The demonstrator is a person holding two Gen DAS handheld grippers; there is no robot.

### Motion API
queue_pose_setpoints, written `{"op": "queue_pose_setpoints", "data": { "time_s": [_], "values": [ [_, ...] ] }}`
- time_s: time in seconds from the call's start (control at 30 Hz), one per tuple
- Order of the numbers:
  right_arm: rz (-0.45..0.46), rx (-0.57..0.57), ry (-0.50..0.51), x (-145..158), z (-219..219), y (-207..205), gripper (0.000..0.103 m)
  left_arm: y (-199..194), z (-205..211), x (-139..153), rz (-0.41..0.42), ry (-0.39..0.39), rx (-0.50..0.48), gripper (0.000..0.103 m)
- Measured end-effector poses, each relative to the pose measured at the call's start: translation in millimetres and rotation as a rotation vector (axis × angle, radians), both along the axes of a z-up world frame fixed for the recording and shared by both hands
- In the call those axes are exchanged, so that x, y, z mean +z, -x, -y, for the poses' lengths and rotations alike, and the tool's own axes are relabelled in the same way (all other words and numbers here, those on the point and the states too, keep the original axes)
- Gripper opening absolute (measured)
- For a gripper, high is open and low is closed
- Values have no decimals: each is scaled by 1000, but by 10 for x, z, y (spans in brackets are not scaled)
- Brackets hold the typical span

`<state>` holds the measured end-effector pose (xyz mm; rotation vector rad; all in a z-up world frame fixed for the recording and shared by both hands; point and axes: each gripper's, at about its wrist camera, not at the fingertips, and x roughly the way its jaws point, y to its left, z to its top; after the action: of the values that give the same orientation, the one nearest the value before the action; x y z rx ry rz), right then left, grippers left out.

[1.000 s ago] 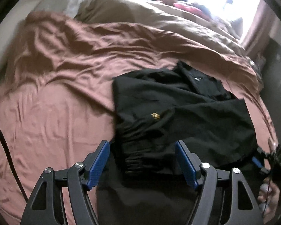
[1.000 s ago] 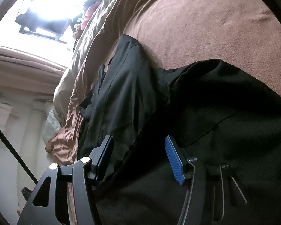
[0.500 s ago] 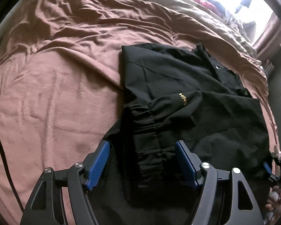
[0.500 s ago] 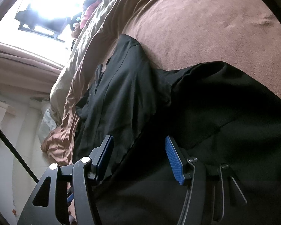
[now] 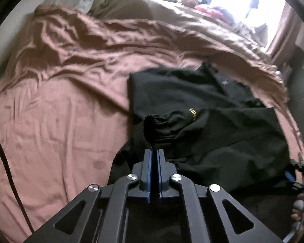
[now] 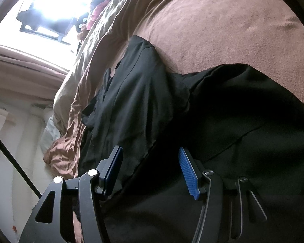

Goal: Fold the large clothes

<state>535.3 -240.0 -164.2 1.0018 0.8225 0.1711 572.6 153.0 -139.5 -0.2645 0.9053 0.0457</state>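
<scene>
Black fabric fills the near end of the bed: a large black jacket [image 5: 223, 125] lies spread on the brown bedspread [image 5: 56, 125], its bulk toward the bed's right edge and its collar end pointing up the bed toward the bright window [image 5: 223, 2]. A small line of gold lettering [image 5: 193, 115] shows on a fold near the jacket's middle. The left gripper [image 5: 154, 151] has just closed its jaws, and the blue pads now stand pressed almost together, pinching a gathered, elasticated cuff [image 5: 155, 126] of the jacket, which bunches up just beyond the fingertips and stands a little proud of the cloth around it. Beyond the jacket the bedspread is heavily creased, and a beige duvet [image 5: 172, 14] lies heaped at the far end of the bed under the window. At the right edge of the left wrist view, beside the jacket's right hem, part of a hand [image 5: 303, 212] shows low in the corner. In the right wrist view, the right gripper [image 6: 150, 170] is low over the jacket [image 6: 233, 121] with its blue pads spread apart; black cloth lies between and under the fingers, but the pads do not press on it. From there the jacket runs up the bed alongside the rumpled edge of the bedspread [image 6: 212, 24], with a pale wall [image 6: 14, 141] off the bed's side.
</scene>
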Motion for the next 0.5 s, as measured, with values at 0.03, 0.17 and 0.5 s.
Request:
{"op": "queue_pose_setpoints", "data": {
  "time_s": [0.03, 0.17, 0.5],
  "values": [
    [5, 2, 0, 6, 0, -5, 55, -1, 12, 69, 14, -10, -4, 4],
    [31, 17, -3, 10, -20, -37, 55, -130, 90, 313, 58, -80, -19, 4],
    [73, -99, -60, -129, 248, 76, 37, -697, -105, 96, 17, -101, 26, 2]
  ]
}}
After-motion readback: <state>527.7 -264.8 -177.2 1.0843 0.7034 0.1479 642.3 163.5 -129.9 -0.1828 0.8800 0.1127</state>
